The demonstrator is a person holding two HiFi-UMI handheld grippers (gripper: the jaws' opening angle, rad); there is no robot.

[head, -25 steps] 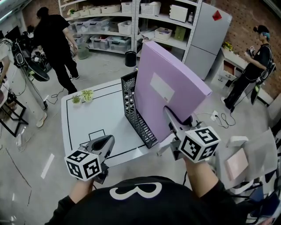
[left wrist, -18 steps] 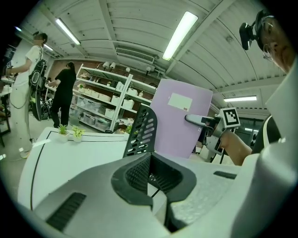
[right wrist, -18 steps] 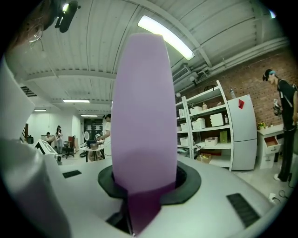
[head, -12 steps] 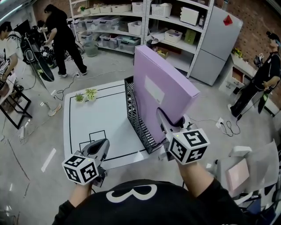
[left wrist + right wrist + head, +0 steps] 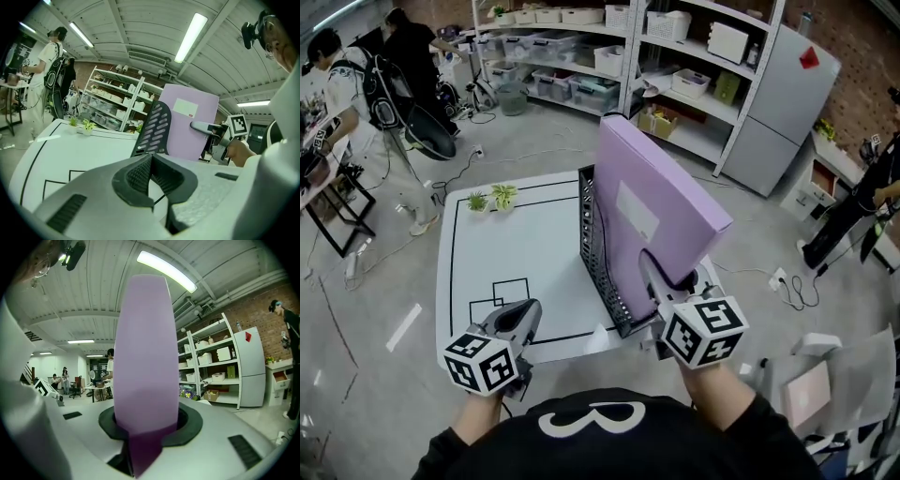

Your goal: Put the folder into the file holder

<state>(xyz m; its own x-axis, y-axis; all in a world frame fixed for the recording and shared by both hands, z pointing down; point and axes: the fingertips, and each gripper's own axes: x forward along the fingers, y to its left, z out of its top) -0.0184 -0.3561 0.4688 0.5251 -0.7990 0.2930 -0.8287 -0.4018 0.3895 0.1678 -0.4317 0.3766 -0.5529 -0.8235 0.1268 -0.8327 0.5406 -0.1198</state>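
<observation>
The left grey two-jaw gripper [image 5: 526, 313] is held low and near the body, jaws together, nothing between its fingers. The right grey two-jaw gripper [image 5: 651, 266] reaches forward, fingers clamped on the near edge of the upright lilac cardboard folder [image 5: 664, 202].

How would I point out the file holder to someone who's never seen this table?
Find the white table with black lines, then its right edge. The black slotted file holder stands there by the tall lilac folder, the only dark upright rack.
</observation>
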